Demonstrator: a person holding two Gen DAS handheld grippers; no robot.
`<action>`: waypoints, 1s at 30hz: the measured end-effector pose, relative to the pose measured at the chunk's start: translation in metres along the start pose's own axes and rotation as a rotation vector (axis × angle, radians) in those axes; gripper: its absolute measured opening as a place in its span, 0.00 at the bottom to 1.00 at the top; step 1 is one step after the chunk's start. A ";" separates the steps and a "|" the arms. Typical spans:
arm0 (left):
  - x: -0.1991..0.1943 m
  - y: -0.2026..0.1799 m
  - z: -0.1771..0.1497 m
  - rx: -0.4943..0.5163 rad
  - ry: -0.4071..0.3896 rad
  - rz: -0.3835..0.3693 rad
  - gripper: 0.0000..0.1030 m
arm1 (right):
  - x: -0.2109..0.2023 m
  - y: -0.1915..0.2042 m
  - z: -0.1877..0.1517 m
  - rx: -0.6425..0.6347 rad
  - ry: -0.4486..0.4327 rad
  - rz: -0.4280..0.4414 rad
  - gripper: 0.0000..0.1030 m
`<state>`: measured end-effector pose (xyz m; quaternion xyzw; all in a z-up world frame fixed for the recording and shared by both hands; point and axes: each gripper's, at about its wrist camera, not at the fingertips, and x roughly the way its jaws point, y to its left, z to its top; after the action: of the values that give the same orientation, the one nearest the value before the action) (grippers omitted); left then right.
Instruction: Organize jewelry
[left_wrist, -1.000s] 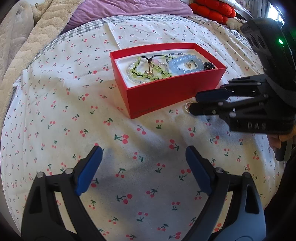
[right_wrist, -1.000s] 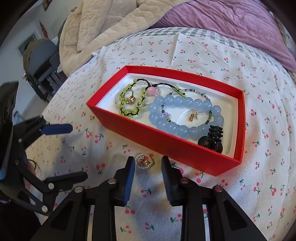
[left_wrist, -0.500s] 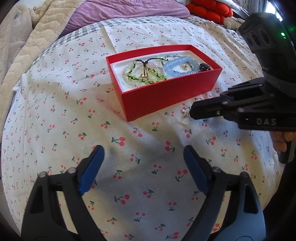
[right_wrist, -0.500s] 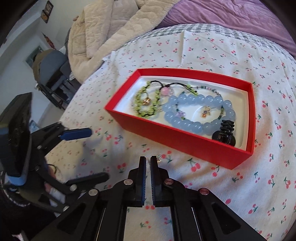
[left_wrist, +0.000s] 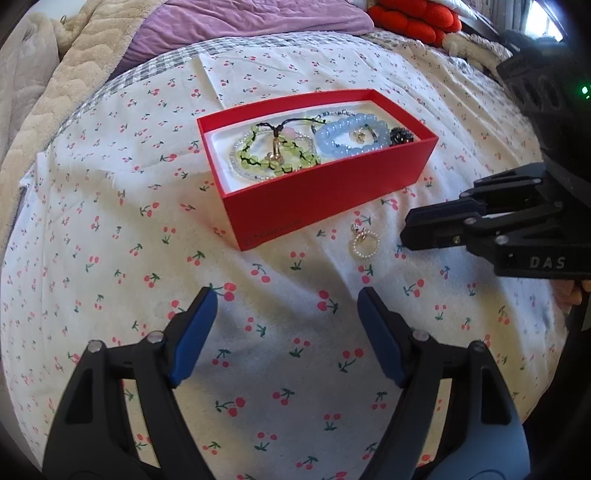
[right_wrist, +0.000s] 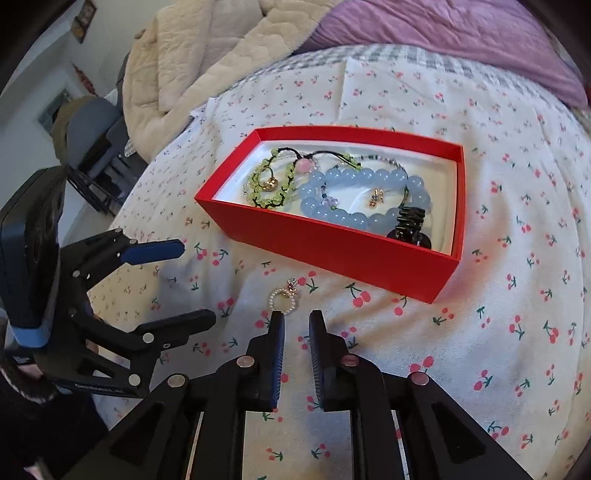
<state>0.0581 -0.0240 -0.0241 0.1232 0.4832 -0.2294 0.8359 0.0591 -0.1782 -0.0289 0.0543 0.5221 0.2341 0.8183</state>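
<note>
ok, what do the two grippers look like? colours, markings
Both grippers, left gripper and right gripper, have black linkage frames with silver rivets and blue pads lining the fingers. The right one carries white "DAS" lettering and a green LED; the left has a blue-edged housing.

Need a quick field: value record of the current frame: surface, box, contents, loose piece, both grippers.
surface: cherry-print sheet
box: red box, open, no lid in view
contents: blue bead bracelet, green bead bracelet, black hair claw, small gold earring
loose piece: pearl ring charm on the sheet, outside the box's near wall
right gripper: narrowly open, empty, just short of the charm
left gripper: wide open, empty
</note>
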 end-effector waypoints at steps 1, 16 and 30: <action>0.000 0.001 0.001 -0.017 -0.003 -0.017 0.67 | 0.000 -0.001 0.002 0.002 0.002 -0.012 0.16; 0.037 -0.037 0.019 0.056 0.021 -0.183 0.49 | -0.013 -0.024 -0.002 0.059 0.003 -0.030 0.62; 0.039 -0.041 0.013 0.082 0.024 -0.159 0.03 | -0.015 -0.028 0.006 0.068 -0.020 -0.050 0.70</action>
<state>0.0640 -0.0750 -0.0512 0.1215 0.4915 -0.3131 0.8035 0.0688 -0.2087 -0.0235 0.0712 0.5226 0.1953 0.8269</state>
